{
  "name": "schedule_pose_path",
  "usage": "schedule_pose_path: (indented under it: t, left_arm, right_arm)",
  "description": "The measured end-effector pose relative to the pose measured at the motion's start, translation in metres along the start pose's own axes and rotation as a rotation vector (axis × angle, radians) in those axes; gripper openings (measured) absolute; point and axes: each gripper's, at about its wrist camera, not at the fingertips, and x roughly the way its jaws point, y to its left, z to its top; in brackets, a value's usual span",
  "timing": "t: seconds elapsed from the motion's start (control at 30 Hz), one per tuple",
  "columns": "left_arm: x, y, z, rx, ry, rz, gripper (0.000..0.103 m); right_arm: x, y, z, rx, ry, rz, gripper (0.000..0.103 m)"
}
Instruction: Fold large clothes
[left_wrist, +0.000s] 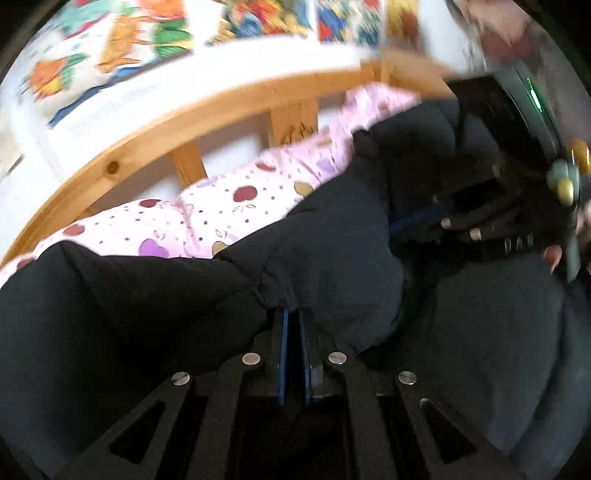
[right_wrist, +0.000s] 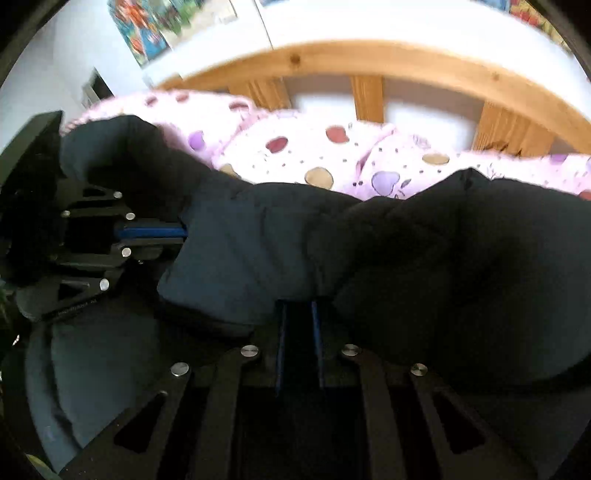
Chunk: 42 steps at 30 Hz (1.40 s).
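Left wrist view: left gripper (left_wrist: 293, 317) has its blue pads pressed almost together, pinching a bunched edge of the dark garment (left_wrist: 325, 251). The right gripper (left_wrist: 417, 221) shows at the far right of the same frame, also buried in the cloth.

Right wrist view: right gripper (right_wrist: 298, 306) pinches a fold of the garment (right_wrist: 388, 240), pads a little further apart than the left pair's. Cloth swells over both pads. The left gripper (right_wrist: 173, 232) comes in from the left, nipped on the same fabric.

Garment lies on the pink spotted bedding (right_wrist: 314, 155), in front of the wooden rail (right_wrist: 369, 59). Posters (left_wrist: 122, 48) on the wall behind.

Long axis: seems to run side to side, along the rail, with both grips on the near edge. Frames are blurred and the cloth is rumpled, so which end is collar or hem I cannot tell.

Risks, as I judge them:
- Thick, padded-looking fabric; a shallow pinch may catch only the top layer, and the rest would sag out on the lift.
- The left grip looks thin and could slip under load.
- Uneven lift between the hands would skew the fold.
- Bedding might get dragged along.
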Motion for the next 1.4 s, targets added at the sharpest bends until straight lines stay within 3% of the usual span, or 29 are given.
schedule_pose_path:
  t: [0.13,0.27,0.33,0.37,0.4,0.47,0.53,0.6,0.73,0.83,1.0,1.2,1.4]
  left_arm:
    - [-0.034,0.024,-0.003,-0.245,-0.06,-0.052,0.008]
    - [-0.062,0.04,-0.016,-0.444,-0.109,-0.048,0.012]
    - [-0.072,0.046,-0.021,-0.519,-0.108,-0.049,0.017]
    - [-0.081,0.045,-0.023,-0.539,-0.114,-0.037,0.019]
    - [-0.084,0.045,-0.025,-0.542,-0.118,-0.024,0.026]
    - [-0.097,0.038,-0.029,-0.544,-0.133,-0.002,0.042]
    - [-0.1,0.03,-0.034,-0.565,-0.14,-0.003,0.08]
    - [-0.118,0.021,-0.037,-0.586,-0.184,0.006,0.082]
    - [-0.143,0.006,-0.035,-0.568,-0.174,0.038,0.086]
    - [-0.168,-0.01,-0.041,-0.566,-0.185,0.121,0.1]
    - [-0.214,-0.046,-0.054,-0.466,-0.265,0.26,0.103]
    - [-0.26,-0.077,-0.063,-0.454,-0.329,0.281,0.103]
    - [-0.303,-0.116,-0.07,-0.371,-0.399,0.326,0.103]
  right_arm:
    - [-0.029,0.008,-0.002,0.02,-0.079,-0.04,0.013]
    - [-0.054,0.013,-0.01,0.07,-0.136,-0.091,0.013]
    - [-0.064,0.014,-0.013,0.083,-0.171,-0.106,0.021]
    - [-0.07,0.017,-0.017,0.087,-0.19,-0.117,0.032]
    - [-0.076,0.017,-0.021,0.092,-0.21,-0.127,0.042]
    - [-0.088,0.024,-0.026,0.103,-0.235,-0.145,0.05]
    - [-0.101,0.032,-0.031,0.104,-0.249,-0.2,0.054]
    - [-0.115,0.041,-0.035,0.088,-0.268,-0.247,0.064]
    - [-0.148,0.052,-0.041,0.102,-0.305,-0.298,0.074]
    - [-0.17,0.061,-0.046,0.13,-0.338,-0.34,0.087]
    - [-0.203,0.082,-0.065,0.143,-0.406,-0.345,0.101]
    - [-0.237,0.103,-0.09,0.147,-0.445,-0.33,0.101]
    - [-0.269,0.124,-0.11,0.122,-0.479,-0.345,0.101]
